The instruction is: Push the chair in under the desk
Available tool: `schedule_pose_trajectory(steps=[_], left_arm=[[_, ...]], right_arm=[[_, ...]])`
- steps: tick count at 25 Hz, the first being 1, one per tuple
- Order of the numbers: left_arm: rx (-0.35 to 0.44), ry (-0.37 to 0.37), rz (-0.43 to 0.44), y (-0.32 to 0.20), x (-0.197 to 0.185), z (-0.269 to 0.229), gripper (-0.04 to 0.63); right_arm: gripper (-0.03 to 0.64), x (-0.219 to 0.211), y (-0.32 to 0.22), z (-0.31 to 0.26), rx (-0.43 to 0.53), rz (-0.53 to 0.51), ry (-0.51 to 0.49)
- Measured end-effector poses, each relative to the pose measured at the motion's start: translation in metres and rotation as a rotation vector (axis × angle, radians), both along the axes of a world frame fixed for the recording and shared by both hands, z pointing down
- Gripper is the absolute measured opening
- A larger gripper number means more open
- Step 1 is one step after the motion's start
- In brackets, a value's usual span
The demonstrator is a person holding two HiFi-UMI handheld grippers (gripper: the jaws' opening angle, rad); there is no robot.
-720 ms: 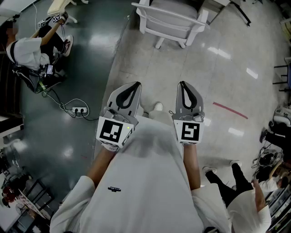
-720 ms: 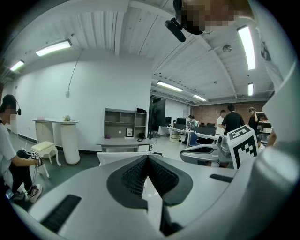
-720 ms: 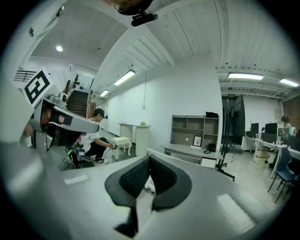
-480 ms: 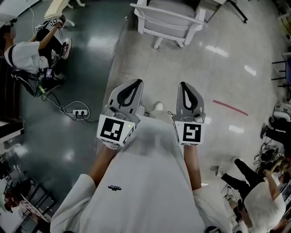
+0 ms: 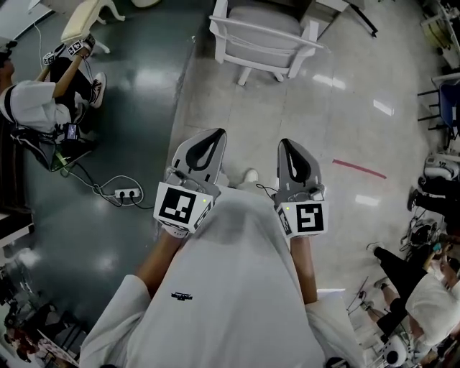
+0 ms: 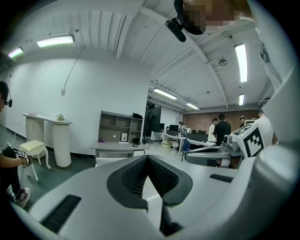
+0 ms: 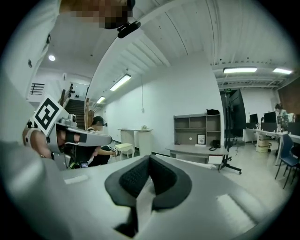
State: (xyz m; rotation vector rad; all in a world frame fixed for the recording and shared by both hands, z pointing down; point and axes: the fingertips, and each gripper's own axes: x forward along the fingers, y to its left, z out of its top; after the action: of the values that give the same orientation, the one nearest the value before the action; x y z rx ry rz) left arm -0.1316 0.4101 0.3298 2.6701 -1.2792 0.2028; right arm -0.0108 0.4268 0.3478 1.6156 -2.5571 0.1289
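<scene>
A white chair stands on the pale floor at the top of the head view, well ahead of both grippers. My left gripper and right gripper are held side by side at chest height, pointing toward the chair, both shut with nothing between the pads. In the left gripper view the shut jaws point at a grey desk before a shelf unit. The right gripper view shows its shut jaws and the same desk beyond.
A person sits on the dark floor at far left beside a cream stool. A power strip with cable lies left of me. Red tape marks the floor at right. Another person crouches at lower right.
The view has crept forward a little; the chair sits slightly higher in frame. Both grippers keep their pose. The person at lower right has moved further right.
</scene>
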Motion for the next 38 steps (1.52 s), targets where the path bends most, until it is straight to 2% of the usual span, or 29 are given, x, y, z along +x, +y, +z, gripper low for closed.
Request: schedule_pose_trajectory(steps=[7, 13, 17, 23, 27, 31, 38], left_arm=[[-0.009, 0.015, 0.033, -0.014, -0.054, 0.004, 0.006], [-0.032, 0.039, 0.04, -0.034, -0.09, 0.016, 0.007], [-0.039, 0.055, 0.055, -0.048, -0.096, 0.013, 0.006], [-0.041, 0.066, 0.082, -0.082, -0.087, 0.011, 0.006], [-0.055, 0.05, 0.081, -0.119, -0.076, 0.021, 0.006], [-0.07, 0.034, 0.081, -0.173, -0.054, 0.025, 0.006], [-0.063, -0.002, 0.081, -0.284, 0.005, 0.011, 0.006]], right_arm=[[0.011, -0.032, -0.021, 0.006, -0.001, 0.08, 0.133], [0.011, -0.052, -0.041, 0.014, -0.05, 0.151, 0.124], [0.011, -0.062, -0.052, 0.016, -0.053, 0.137, 0.111], [0.012, -0.054, -0.086, 0.019, -0.033, 0.188, 0.118], [0.012, -0.042, -0.118, 0.025, -0.034, 0.178, 0.112], [0.012, -0.023, -0.167, 0.034, -0.046, 0.164, 0.109], [0.011, 0.018, -0.278, 0.028, -0.09, 0.067, 0.137]])
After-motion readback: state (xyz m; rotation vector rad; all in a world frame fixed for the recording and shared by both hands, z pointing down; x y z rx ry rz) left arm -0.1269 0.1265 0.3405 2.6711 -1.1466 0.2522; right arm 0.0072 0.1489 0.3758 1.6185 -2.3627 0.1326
